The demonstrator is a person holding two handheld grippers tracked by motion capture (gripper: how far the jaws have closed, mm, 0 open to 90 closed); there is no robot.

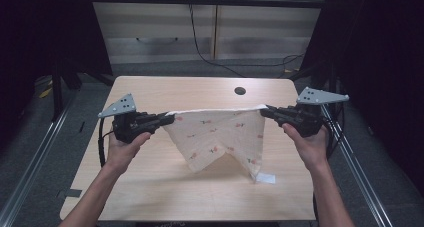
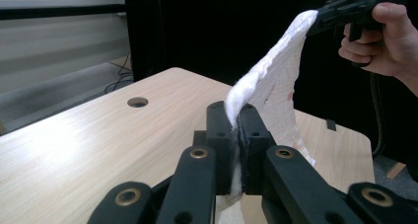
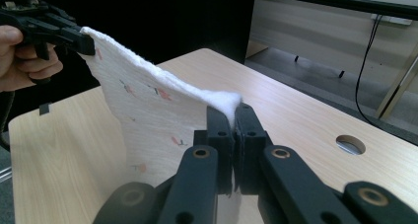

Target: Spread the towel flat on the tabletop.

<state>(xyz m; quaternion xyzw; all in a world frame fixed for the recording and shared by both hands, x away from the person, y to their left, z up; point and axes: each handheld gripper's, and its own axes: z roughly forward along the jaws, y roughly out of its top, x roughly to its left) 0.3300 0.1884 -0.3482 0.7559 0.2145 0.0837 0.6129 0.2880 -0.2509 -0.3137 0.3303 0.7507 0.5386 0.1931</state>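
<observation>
In the high view, the left tongs (image 1: 169, 119) are at the left side, above the wooden surface (image 1: 150, 187), and they are closed on one upper corner of the white cloth (image 1: 220, 137). The left gripper view shows this clearly: the two black jaws stand tight together with the cloth (image 2: 268, 86) pinched between them, and the fabric goes up and away toward the other hand.

The cloth has small red flower prints. Its top edge runs almost straight and level between the two tongs, stretched in the air. Under this edge the cloth hangs down in two points; the lower points reach the surface, and the right point is touching or just above it near a small white label (image 1: 266, 179). Behind the cloth, the far part of the surface is bare, with a round cable hole (image 1: 240, 91) near the far edge. The near part of the surface, in front of the cloth, is free as well.

At the right side, the right tongs (image 1: 264, 112) are closed on the other upper corner. In the right gripper view the jaws are shut together on the cloth (image 3: 148, 115) corner, and the fabric slopes up to the left tongs (image 3: 86, 42) farther off.
</observation>
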